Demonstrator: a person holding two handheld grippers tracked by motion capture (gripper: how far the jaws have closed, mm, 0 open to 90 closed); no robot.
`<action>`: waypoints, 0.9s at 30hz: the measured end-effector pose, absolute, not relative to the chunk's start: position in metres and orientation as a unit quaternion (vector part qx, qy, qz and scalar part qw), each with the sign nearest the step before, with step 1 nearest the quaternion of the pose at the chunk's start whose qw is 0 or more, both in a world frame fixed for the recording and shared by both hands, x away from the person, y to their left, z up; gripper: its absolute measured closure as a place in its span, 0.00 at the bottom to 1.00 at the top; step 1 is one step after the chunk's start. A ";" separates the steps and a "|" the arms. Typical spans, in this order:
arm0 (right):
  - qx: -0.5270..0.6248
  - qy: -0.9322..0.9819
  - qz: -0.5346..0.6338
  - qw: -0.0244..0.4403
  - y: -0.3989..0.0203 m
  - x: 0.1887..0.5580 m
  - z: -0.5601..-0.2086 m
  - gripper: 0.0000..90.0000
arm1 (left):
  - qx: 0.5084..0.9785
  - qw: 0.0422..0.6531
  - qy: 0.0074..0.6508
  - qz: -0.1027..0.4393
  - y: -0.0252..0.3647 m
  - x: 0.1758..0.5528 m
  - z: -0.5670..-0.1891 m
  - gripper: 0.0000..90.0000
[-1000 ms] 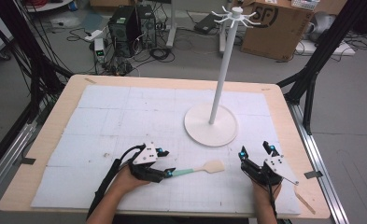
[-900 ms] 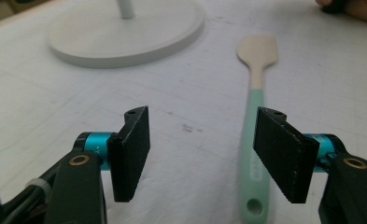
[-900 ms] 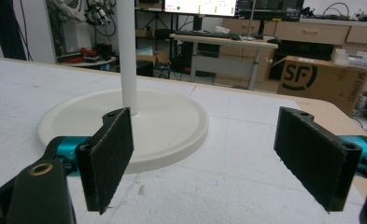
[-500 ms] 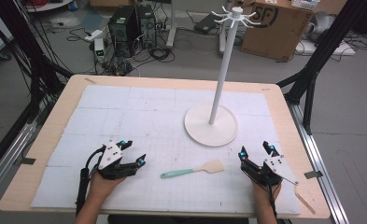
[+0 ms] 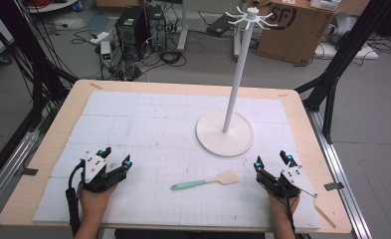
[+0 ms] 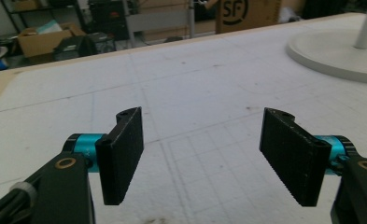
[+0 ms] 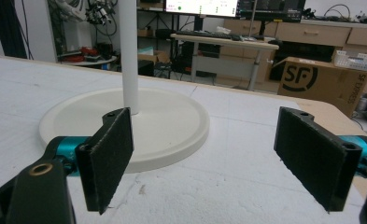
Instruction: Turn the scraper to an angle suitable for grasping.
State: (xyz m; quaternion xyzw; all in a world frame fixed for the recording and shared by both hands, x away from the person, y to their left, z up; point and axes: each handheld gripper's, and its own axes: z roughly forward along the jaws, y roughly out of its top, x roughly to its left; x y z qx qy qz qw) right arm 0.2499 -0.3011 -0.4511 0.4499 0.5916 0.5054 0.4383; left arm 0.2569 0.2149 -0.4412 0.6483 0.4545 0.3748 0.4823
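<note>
A spatula (image 5: pixel 205 181) with a teal handle and a pale blade lies flat on the white mat (image 5: pixel 148 124), near the front middle. At the front left, well left of the handle, my left gripper (image 5: pixel 116 156) rests on the mat. Its jaws have just been opening and stand open with nothing between them, as the left gripper view (image 6: pixel 209 158) confirms. My right gripper (image 5: pixel 271 159) is open at the front right, just right of the blade, and is empty in its own view (image 7: pixel 214 158). A white hook stand (image 5: pixel 225 133) rises behind the spatula.
The stand's round base (image 7: pixel 162 121) lies close ahead of the right gripper, and its pole (image 7: pixel 127 51) is upright. A thin pale strip (image 5: pixel 326 213) lies on the wooden table edge at the front right. Beyond the table, computer towers (image 5: pixel 138 25) and a cardboard box (image 5: pixel 295 27) stand on the floor.
The left gripper was at the spatula's handle, then let go and slid left across the mat. The spatula stayed lying on the mat. The right gripper has not moved.
</note>
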 end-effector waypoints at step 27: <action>0.450 0.592 0.506 0.437 -0.301 0.250 -0.451 0.22 | 0.620 0.515 0.445 0.391 0.230 0.261 -0.449 0.22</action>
